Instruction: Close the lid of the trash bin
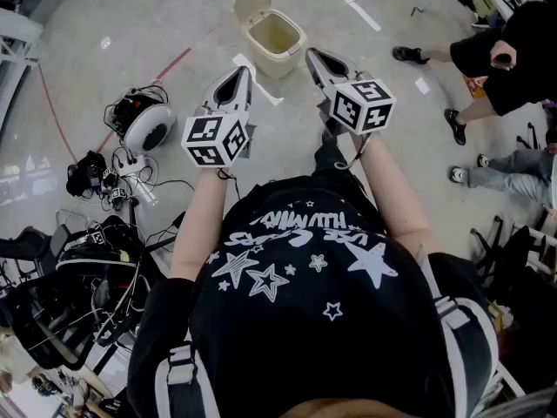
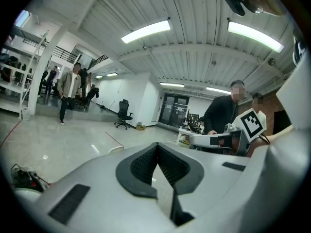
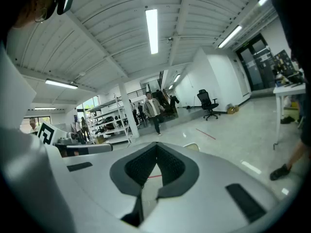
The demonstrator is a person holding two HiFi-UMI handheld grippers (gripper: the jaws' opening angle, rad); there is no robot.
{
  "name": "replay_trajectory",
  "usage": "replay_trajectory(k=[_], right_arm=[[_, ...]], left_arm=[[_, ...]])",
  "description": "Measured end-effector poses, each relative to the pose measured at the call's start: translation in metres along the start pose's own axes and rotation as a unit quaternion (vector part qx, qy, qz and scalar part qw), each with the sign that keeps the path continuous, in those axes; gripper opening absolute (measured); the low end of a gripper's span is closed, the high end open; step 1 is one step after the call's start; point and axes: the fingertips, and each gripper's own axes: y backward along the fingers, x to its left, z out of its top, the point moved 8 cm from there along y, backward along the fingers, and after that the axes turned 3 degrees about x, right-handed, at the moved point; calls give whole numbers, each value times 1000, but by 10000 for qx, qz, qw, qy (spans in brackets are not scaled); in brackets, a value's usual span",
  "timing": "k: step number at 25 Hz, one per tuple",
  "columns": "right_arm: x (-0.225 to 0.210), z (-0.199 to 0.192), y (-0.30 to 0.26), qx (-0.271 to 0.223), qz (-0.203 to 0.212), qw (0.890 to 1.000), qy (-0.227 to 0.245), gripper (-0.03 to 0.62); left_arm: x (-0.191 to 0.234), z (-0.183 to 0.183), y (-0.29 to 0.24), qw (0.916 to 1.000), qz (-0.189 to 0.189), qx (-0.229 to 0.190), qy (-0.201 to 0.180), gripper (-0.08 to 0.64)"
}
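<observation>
A cream trash bin (image 1: 274,40) stands on the floor ahead of me, its lid (image 1: 251,0) tipped up and back so the inside shows. My left gripper (image 1: 235,84) hangs in the air short of the bin and to its left, jaws together and holding nothing. My right gripper (image 1: 315,60) is level with the bin's right side, also shut and empty. Neither touches the bin. In the left gripper view the gripper (image 2: 157,147) points out over the floor; a cream edge (image 2: 116,148) peeks past it. The right gripper (image 3: 156,147) likewise shows a cream edge (image 3: 193,147).
Cables, bags and a round white device (image 1: 148,126) crowd the floor at left. People (image 1: 505,50) stand and sit at the right. A red line (image 1: 170,64) and white tape marks (image 1: 359,10) cross the floor near the bin. A person (image 2: 221,115) stands by a desk.
</observation>
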Motion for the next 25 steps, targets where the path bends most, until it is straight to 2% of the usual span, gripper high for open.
replay_trajectory(k=[7,12,16,25], right_arm=[[-82,33,1,-19,92,10000,-29,-5],[-140,47,10,-4,84,9997,-210,-5],[-179,58,10,14,158,9997,-182,-5],[-240,72,-5,273,770,9967,-15,-5]], left_arm=[[-27,3,-75,9998,136,159,27,11],[-50,14,-128,9994,186,252,-140,11],[-65,23,-165,9991,293,183,-234,11],[-94,21,-211,9959,889,2,-138,11]])
